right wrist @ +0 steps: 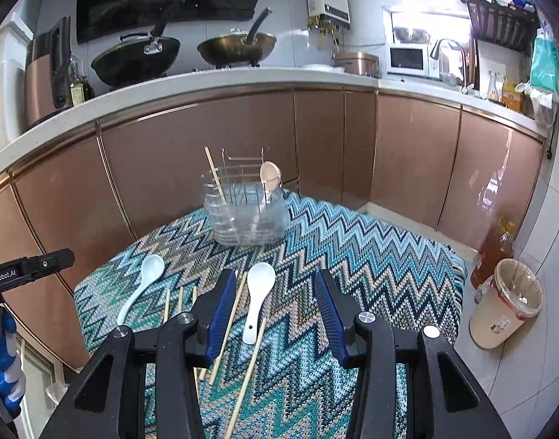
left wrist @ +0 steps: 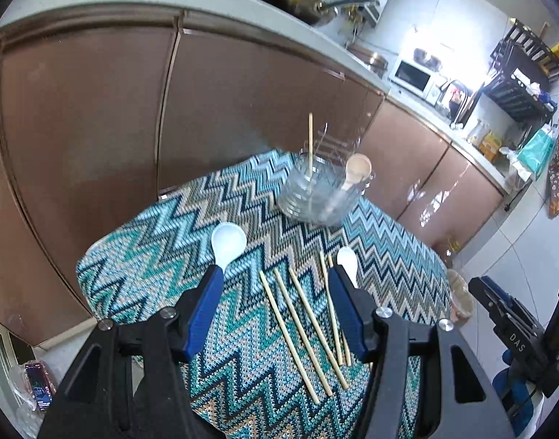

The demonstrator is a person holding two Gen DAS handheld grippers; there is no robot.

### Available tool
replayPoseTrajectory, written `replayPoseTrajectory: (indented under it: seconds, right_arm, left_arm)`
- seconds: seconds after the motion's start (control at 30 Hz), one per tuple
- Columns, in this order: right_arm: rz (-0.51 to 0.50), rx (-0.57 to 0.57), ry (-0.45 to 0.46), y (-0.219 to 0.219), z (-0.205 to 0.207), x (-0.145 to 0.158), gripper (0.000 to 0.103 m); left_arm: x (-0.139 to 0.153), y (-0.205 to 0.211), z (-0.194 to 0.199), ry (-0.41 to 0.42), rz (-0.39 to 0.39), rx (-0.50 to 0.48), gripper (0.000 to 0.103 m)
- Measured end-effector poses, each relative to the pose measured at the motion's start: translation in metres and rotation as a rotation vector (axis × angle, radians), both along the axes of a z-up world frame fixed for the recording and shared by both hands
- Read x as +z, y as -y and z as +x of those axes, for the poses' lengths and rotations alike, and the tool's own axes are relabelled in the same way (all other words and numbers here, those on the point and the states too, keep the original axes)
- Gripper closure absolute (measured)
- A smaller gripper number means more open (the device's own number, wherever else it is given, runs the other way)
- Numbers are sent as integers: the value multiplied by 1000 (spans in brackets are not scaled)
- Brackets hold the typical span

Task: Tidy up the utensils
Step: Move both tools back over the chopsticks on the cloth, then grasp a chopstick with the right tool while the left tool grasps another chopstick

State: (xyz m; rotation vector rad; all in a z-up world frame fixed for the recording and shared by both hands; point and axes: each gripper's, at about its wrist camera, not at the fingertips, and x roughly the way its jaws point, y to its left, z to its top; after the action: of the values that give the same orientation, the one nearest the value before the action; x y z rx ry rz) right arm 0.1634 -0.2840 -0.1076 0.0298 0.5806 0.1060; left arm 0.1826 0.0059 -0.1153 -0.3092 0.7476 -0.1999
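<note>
Utensils lie loose on the zigzag-covered table [right wrist: 389, 256]: chopsticks [left wrist: 305, 333] and two white spoons [right wrist: 259, 296] near its front edge, below my left gripper [left wrist: 275, 274] and right gripper [right wrist: 274, 280], both jaws apart, empty. Toward the far edge, my clear holder [right wrist: 246, 216] has one chopstick and a wooden spoon [right wrist: 269, 177].

Two woks [right wrist: 237, 48] on counter; microwave [right wrist: 407, 59]; bin [right wrist: 506, 303] beside oil bottle [right wrist: 493, 252].

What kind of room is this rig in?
A home kitchen, most likely: two woks on a stove, a microwave on the counter, and a sink tap beside it.
</note>
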Motion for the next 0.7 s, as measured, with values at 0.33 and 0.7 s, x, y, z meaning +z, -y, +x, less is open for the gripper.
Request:
replayPoseTrajectory:
  seconds: [0.33, 0.7]
  right_arm:
    - [29, 13, -94, 20, 24, -27, 61]
    - [92, 32, -222, 38, 52, -55, 61]
  left_arm:
    - [-28, 22, 29, -115, 17, -75, 46]
    - [-54, 27, 60, -252, 6, -124, 46]
